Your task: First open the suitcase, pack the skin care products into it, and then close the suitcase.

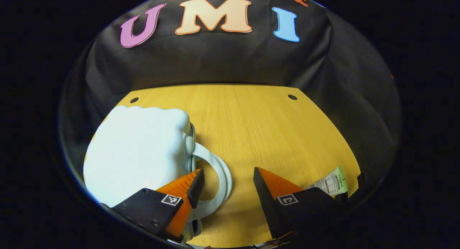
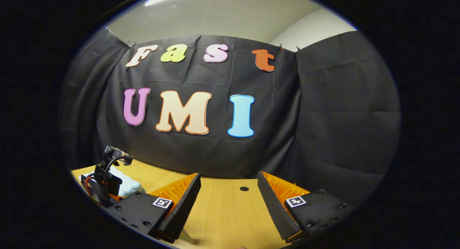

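White suitcase (image 1: 136,155) sits partly cut off; both grippers' fingers (image 1: 196,186) (image 2: 183,206) spread wide, holding nothing.

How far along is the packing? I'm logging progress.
Nothing looks done: the white suitcase looks closed on the table. In hand: the open left gripper sits at its handle. Left: opening, packing the tube, closing. The right gripper is open, holding nothing.

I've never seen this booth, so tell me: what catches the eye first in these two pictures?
The pale blue suitcase on the wooden table, left in the left gripper view, its white handle looping around one finger of the open left gripper. At that view's right edge lies a green-trimmed skin care packet. The right gripper hangs open above the table.
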`<state>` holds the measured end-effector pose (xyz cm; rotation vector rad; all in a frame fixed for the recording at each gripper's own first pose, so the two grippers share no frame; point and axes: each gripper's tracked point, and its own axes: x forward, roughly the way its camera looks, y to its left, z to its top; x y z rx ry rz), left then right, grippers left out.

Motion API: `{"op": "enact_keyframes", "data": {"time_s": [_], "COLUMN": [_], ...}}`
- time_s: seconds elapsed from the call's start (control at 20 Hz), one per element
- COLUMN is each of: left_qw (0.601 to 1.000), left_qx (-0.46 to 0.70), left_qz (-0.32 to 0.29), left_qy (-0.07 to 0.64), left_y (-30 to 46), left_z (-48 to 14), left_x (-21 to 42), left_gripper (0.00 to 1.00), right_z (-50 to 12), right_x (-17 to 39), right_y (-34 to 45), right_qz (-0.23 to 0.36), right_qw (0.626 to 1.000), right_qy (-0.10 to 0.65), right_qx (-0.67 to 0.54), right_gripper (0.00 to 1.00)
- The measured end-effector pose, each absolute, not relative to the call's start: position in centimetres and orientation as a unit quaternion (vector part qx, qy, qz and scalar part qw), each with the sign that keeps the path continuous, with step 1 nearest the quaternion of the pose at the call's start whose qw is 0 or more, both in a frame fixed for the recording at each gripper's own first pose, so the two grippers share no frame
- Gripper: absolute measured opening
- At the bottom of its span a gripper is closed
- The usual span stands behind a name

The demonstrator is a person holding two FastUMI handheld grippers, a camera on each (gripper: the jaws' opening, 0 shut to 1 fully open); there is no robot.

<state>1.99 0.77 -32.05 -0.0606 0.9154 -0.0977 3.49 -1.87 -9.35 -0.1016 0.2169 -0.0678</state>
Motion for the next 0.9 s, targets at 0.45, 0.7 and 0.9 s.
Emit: {"op": "enact_keyframes", "data": {"time_s": [0.45,0.7,0.9], "left_qw": [0.852,0.841,0.833], "left_qx": [-0.052,-0.054,-0.060], "left_qz": [-0.012,0.002,0.006], "left_qy": [0.520,0.539,0.550], "left_y": [0.4,1.4,2.0], "left_z": [-35.6,-37.1,-37.8], "left_x": [3.0,3.0,2.7], "left_gripper": [0.75,0.53,0.15], "right_z": [-9.8,-9.8,-9.9], "right_x": [3.0,3.0,3.0], "right_y": [-2.8,-2.7,-3.1], "right_qz": [-0.044,-0.042,-0.047], "right_qw": [0.991,0.991,0.991], "right_qy": [0.111,0.108,0.108], "right_qx": [-0.053,-0.060,-0.059], "right_gripper": [0.99,0.99,0.99]}}
